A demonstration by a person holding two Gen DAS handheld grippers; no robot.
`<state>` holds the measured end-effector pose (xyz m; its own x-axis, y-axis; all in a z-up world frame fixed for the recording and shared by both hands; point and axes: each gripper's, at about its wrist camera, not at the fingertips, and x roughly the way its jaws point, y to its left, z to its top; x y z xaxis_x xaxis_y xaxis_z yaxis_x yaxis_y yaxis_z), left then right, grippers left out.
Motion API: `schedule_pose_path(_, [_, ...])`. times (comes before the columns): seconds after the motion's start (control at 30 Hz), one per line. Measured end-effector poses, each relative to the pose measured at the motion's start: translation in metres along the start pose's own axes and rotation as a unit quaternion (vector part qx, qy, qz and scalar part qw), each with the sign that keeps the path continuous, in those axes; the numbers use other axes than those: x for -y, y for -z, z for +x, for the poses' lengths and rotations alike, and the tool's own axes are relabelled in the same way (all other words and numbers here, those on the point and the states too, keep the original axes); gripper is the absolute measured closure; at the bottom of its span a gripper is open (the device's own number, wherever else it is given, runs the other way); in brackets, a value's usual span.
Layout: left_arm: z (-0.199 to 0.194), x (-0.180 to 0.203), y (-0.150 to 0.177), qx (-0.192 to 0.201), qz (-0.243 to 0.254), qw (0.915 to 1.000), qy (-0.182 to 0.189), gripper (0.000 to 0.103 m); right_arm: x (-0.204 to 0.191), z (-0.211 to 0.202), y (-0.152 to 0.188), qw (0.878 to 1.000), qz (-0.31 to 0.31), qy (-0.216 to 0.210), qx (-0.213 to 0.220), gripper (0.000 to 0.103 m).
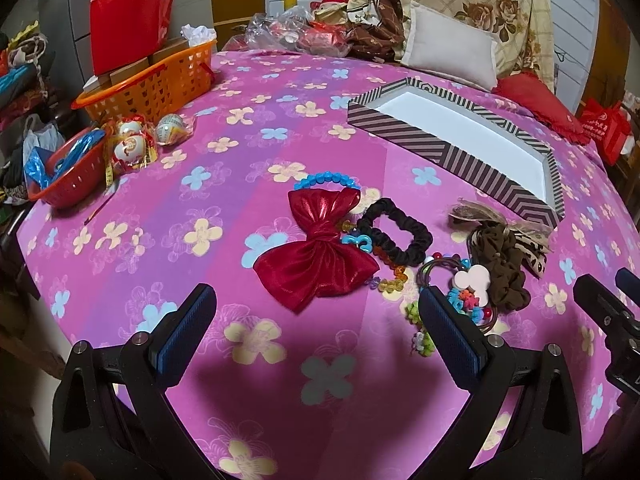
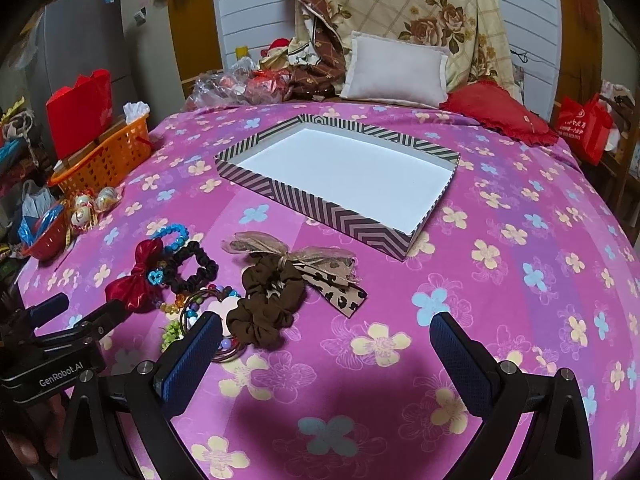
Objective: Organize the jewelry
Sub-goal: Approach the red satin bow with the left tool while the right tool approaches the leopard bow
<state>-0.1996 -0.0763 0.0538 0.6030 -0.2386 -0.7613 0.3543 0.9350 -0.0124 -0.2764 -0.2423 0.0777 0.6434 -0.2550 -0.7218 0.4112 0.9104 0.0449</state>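
A pile of hair accessories and jewelry lies on the pink flowered cloth. It holds a red satin bow (image 1: pixel 316 254) (image 2: pixel 136 278), a blue bead bracelet (image 1: pixel 325 179) (image 2: pixel 173 235), a black scrunchie (image 1: pixel 396 230) (image 2: pixel 192 266), a brown scrunchie (image 1: pixel 502 270) (image 2: pixel 266 300) with a leopard ribbon (image 2: pixel 340 286), and small beaded rings around a white flower piece (image 1: pixel 472 280). An empty striped box (image 1: pixel 452 150) (image 2: pixel 316 196) lies beyond them. My left gripper (image 1: pixel 318 306) is open just short of the red bow. My right gripper (image 2: pixel 326 334) is open, to the right of the brown scrunchie.
An orange basket (image 1: pixel 160 80) (image 2: pixel 104 158) with a red box, a red bowl (image 1: pixel 68 176) (image 2: pixel 48 236) and wrapped balls (image 1: pixel 132 148) sit at the left edge. Pillows (image 2: pixel 396 68) and a red cushion (image 2: pixel 496 112) lie at the back.
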Motion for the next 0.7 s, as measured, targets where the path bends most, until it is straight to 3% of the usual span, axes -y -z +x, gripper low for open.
schedule_pose_path(0.7, [0.0066, -0.0054, -0.0006, -0.006, -0.008, 0.9999, -0.004, 0.001, 0.0018, 0.007, -0.0016, 1.0, 0.004, -0.001, -0.011, 0.0])
